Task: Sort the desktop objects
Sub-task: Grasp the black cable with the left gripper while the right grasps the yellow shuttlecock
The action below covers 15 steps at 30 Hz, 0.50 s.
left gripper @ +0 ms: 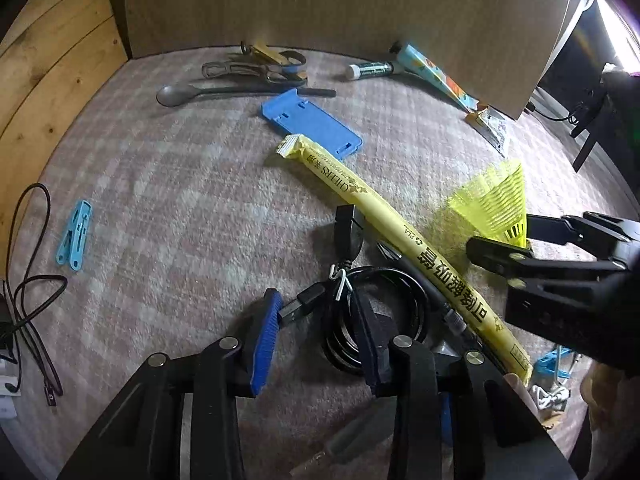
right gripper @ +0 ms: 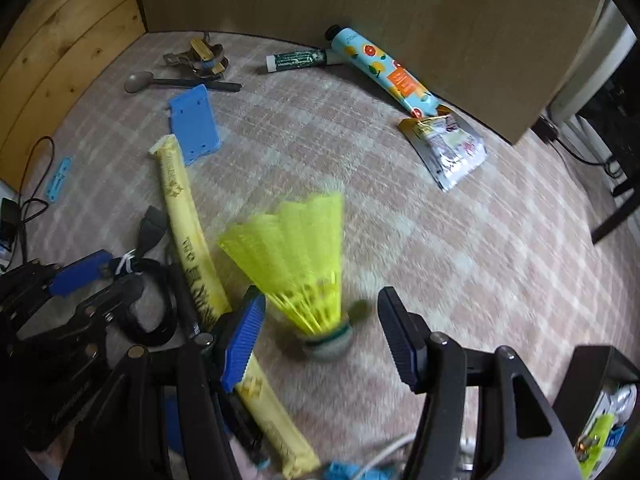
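Note:
My left gripper [left gripper: 316, 320] is open, its fingers on either side of a coiled black USB cable [left gripper: 372, 312] tied with a white twist tie. A long yellow packet [left gripper: 400, 236] lies diagonally across the cable. My right gripper [right gripper: 320, 320] is open around a yellow shuttlecock [right gripper: 296, 256], whose white cork base [right gripper: 330, 344] sits between the fingers; the view is blurred. The shuttlecock [left gripper: 492, 204] and right gripper [left gripper: 520, 248] also show in the left wrist view.
On the checked cloth: a blue plastic stand [left gripper: 312, 124], a grey spoon [left gripper: 176, 94], scissors and clips [left gripper: 256, 66], a green tube [right gripper: 300, 60], a patterned tube [right gripper: 384, 76], a foil sachet [right gripper: 448, 148], a light-blue clip [left gripper: 74, 236]. A cardboard wall [left gripper: 320, 0] stands behind.

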Each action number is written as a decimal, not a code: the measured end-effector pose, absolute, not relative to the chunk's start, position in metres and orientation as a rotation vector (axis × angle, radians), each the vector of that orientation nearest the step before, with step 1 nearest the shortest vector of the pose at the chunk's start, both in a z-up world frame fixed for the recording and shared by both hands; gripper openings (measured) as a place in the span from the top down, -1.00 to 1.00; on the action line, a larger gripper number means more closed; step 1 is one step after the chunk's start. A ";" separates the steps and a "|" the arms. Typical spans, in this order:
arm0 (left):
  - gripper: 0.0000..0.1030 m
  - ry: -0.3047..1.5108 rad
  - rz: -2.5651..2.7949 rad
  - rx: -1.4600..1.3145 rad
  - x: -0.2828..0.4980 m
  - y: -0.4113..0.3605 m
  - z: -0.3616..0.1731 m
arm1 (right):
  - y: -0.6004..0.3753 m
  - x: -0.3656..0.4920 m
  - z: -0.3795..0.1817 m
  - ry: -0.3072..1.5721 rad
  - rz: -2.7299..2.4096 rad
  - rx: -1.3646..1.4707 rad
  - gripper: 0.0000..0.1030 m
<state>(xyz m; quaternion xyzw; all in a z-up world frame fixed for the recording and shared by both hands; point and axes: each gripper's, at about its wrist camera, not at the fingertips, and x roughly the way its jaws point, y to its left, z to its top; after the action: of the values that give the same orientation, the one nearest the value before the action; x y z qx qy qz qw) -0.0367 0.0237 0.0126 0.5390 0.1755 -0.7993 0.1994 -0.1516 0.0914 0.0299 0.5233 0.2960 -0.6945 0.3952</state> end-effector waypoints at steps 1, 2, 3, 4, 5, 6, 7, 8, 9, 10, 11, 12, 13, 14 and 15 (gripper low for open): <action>0.35 0.491 -2.235 1.501 -0.036 0.024 0.013 | 0.090 -0.152 0.032 0.737 -1.776 1.296 -0.15; 0.36 0.493 -2.235 1.498 -0.035 0.025 0.013 | 0.090 -0.153 0.031 0.736 -1.773 1.295 -0.15; 0.36 0.509 -2.235 1.490 -0.033 0.025 0.013 | 0.090 -0.153 0.033 0.730 -1.782 1.284 -0.09; 0.37 0.527 -2.234 1.485 -0.032 0.024 0.013 | 0.092 -0.154 0.034 0.723 -1.793 1.276 -0.05; 0.38 0.545 -2.233 1.479 -0.030 0.023 0.014 | 0.094 -0.154 0.036 0.714 -1.802 1.270 0.12; 0.38 0.570 -2.231 1.474 -0.026 0.022 0.014 | 0.098 -0.156 0.038 0.702 -1.810 1.266 0.35; 0.39 0.590 -2.231 1.471 -0.024 0.022 0.015 | 0.101 -0.157 0.039 0.685 -1.807 1.274 0.39; 0.39 0.612 -2.229 1.469 -0.021 0.021 0.015 | 0.103 -0.158 0.040 0.667 -1.803 1.281 0.41; 0.39 0.633 -2.226 1.463 -0.017 0.020 0.016 | 0.106 -0.159 0.041 0.652 -1.802 1.287 0.44; 0.39 0.653 -2.226 1.455 -0.013 0.020 0.017 | 0.110 -0.160 0.042 0.640 -1.807 1.294 0.45; 0.40 0.668 -2.226 1.446 -0.009 0.019 0.019 | 0.112 -0.160 0.043 0.628 -1.811 1.299 0.47; 0.40 0.682 -2.226 1.429 -0.004 0.019 0.022 | 0.115 -0.160 0.045 0.612 -1.813 1.304 0.47; 0.40 0.688 -2.230 1.418 0.000 0.019 0.026 | 0.120 -0.159 0.049 0.585 -1.817 1.305 0.48; 0.40 0.693 -2.235 1.407 0.005 0.020 0.030 | 0.123 -0.158 0.053 0.572 -1.823 1.300 0.48; 0.40 0.696 -2.241 1.394 0.010 0.021 0.036 | 0.127 -0.157 0.057 0.561 -1.831 1.295 0.48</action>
<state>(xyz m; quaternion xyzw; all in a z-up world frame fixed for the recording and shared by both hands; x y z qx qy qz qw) 0.0096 0.0208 0.0357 0.5000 0.2496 -0.8037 0.2044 -0.1568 0.1270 0.0574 0.5126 0.2221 -0.7248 0.4033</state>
